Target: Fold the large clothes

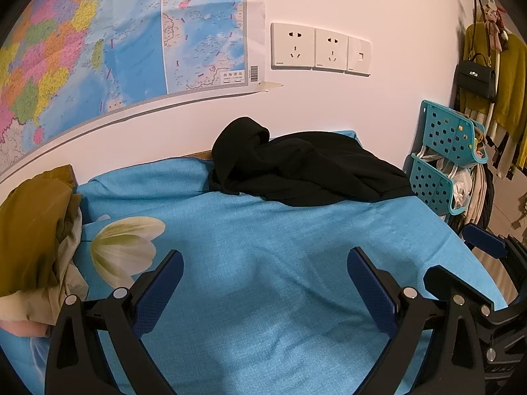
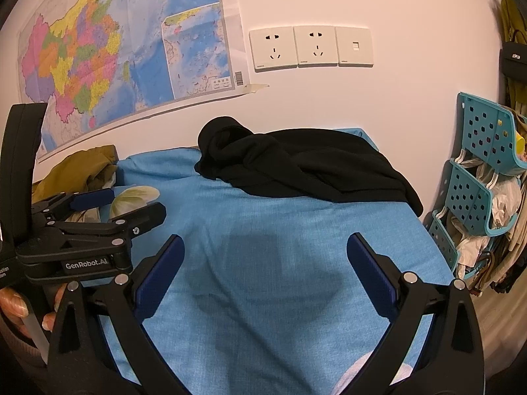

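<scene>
Both wrist cameras sit low over the near end of the blue bedspread [image 1: 250,237], looking forward along their own spread fingers toward the white wall [image 1: 362,105]. The left camera faces slightly rightward, catching the right gripper [image 1: 484,247] at its edge. The right camera sits just beside it (a touch further back), with the left gripper [image 2: 131,202] at its left. Both share the black garment [image 1: 306,171] [image 2: 303,171], wall map [image 1: 108,49] and sockets [image 2: 309,47].
</scene>
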Available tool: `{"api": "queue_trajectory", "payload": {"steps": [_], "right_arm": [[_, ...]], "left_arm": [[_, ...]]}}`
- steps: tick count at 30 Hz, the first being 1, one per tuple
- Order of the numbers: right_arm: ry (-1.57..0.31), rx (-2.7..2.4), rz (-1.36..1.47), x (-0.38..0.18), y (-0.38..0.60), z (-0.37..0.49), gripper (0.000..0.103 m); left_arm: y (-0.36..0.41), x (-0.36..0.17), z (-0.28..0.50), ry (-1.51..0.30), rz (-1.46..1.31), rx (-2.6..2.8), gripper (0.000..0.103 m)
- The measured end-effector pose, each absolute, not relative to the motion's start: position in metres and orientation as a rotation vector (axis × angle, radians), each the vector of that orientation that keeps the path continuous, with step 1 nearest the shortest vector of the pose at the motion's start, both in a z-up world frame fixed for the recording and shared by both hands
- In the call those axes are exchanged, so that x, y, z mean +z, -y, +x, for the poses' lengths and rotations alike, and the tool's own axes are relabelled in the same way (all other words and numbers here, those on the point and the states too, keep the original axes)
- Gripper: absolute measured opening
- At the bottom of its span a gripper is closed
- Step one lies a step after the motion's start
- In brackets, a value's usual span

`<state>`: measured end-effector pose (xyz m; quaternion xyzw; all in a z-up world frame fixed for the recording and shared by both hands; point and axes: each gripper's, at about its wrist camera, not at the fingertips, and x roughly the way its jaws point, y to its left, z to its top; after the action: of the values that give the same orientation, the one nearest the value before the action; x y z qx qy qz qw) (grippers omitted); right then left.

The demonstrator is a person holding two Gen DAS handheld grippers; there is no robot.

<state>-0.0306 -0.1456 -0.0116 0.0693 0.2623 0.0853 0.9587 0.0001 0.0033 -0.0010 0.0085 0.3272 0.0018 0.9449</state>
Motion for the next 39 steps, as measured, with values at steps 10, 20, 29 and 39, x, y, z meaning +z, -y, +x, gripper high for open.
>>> {"api": "queue_trajectory", "payload": {"steps": [10, 20, 29, 39], "right_arm": [[-0.541, 0.177, 0.132, -0.0130, 0.1435, -0.0295, 0.097], [-0.540, 0.176, 0.121, -0.0131, 0.1420, -0.0294, 0.097], [-0.538, 0.178, 0.115, -0.0105, 0.1395, -0.0292, 0.097], [-0.540, 0.175, 0.110, -0.0100, 0.1394, -0.0287, 0.097]], "left_arm": [[-0.0046, -0.0017, -0.0005, -0.675, 0.009, 0.003, 0.096], [-0.0064, -0.0042, 0.0015, -0.684, 0.003, 0.000, 0.096], [-0.0076, -0.0061, 0.0020, -0.687, -0.001, 0.001, 0.096], [-0.0070, -0.0097, 0.0030, -0.700, -0.005, 0.002, 0.096]]}}
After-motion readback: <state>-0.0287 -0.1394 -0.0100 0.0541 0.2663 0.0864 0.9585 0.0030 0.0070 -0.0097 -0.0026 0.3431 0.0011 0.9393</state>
